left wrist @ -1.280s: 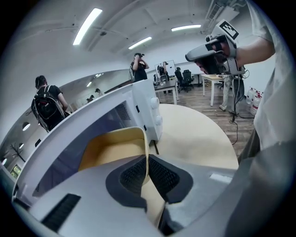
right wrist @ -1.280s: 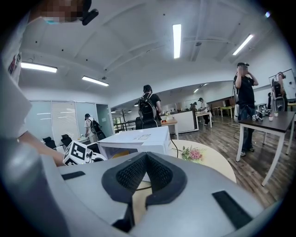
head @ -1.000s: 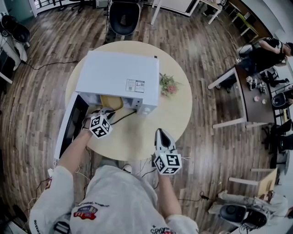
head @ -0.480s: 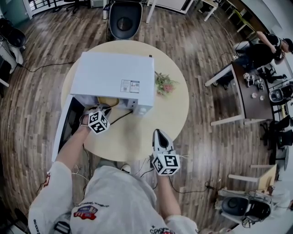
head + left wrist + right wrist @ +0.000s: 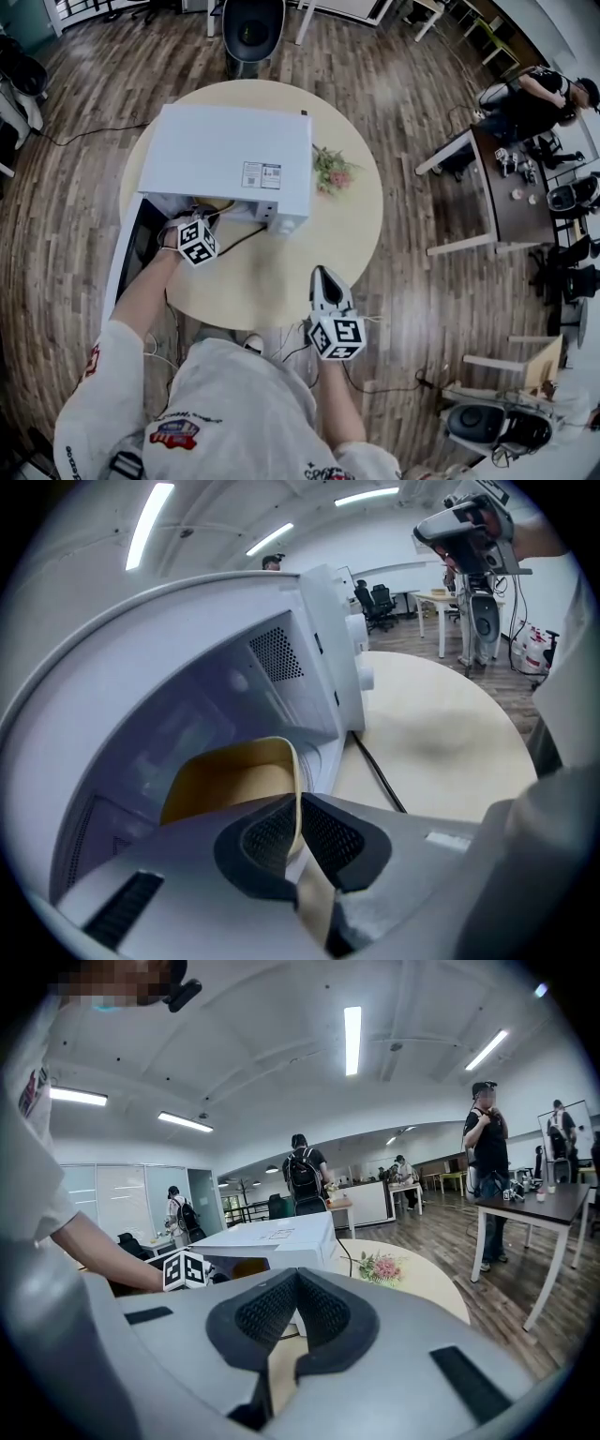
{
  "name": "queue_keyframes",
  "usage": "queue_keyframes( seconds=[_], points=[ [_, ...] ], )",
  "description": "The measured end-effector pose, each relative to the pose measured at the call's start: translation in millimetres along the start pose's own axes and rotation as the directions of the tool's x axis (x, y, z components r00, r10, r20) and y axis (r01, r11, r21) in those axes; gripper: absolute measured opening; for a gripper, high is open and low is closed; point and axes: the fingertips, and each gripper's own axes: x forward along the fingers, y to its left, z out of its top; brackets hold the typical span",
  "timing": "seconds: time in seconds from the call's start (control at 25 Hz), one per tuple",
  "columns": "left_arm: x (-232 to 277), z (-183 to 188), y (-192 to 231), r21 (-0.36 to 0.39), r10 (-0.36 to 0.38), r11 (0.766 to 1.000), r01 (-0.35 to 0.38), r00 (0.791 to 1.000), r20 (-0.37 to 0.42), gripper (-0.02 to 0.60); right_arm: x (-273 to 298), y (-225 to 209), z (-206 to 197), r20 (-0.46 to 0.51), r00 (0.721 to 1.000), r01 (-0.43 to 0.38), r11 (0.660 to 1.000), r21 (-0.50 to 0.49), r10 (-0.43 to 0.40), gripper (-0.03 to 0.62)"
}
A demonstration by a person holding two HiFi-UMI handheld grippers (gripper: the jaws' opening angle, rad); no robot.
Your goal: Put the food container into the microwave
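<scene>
Centrally, a round pale-wood worktop point(image 5: 291, 272) carries a white box-shaped microwave point(image 5: 230, 155) on its far left part, with the dark-windowed door point(image 5: 127, 262) swung open past the worktop's left edge. A black cable point(image 5: 239, 242) runs from the oven's front across the worktop, and a small bunch of pink flowers point(image 5: 333, 173) lies just beside the microwave's right side.

From the head view, the oven's top hides most of the cavity. Only the left gripper view looks inside, showing a tan thin-walled food container point(image 5: 230, 780) within the microwave's cavity point(image 5: 216, 705), near the opening. The left gripper point(image 5: 298, 822) reaches into that opening, and its dark ribbed fingers point(image 5: 328, 836) are clamped on the container's upright rim, one finger inside the wall and one outside.

The right gripper point(image 5: 296, 1312) hangs over the worktop's near edge, well apart from the oven, its fingers pressed together on nothing. Its view shows the microwave's front from the side.
</scene>
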Motion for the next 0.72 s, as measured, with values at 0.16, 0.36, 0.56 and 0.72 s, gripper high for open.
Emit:
queue_keyframes(
  seconds=[0.16, 0.36, 0.56, 0.72],
  points=[
    [5.8, -6.0, 0.2, 0.003, -0.002, 1.000, 0.002, 1.000, -0.019, 0.017, 0.0, -0.9, -1.7, -0.003, 1.000, 0.004, 1.000, 0.001, -0.004, 0.002],
    [13.2, -8.2, -1.5, 0.020, -0.015, 1.000, 0.016, 0.999, -0.039, 0.017, -2.1, -5.8, -0.1, 0.000, 1.000, 0.017, 1.000, 0.001, -0.017, 0.002],
    [15.2, -12.4, -5.1, 0.033, -0.033, 0.999, 0.034, 0.998, -0.055, 0.017, -5.2, -5.1, -4.8, -0.007, 1.000, 0.018, 1.000, 0.008, -0.018, 0.002],
    [16.7, -15.8, -4.2, 0.055, -0.026, 0.998, 0.029, 0.998, -0.063, 0.017, -5.9, -5.9, -5.9, -0.010, 1.000, 0.021, 1.000, 0.013, -0.021, 0.002]
  ],
)
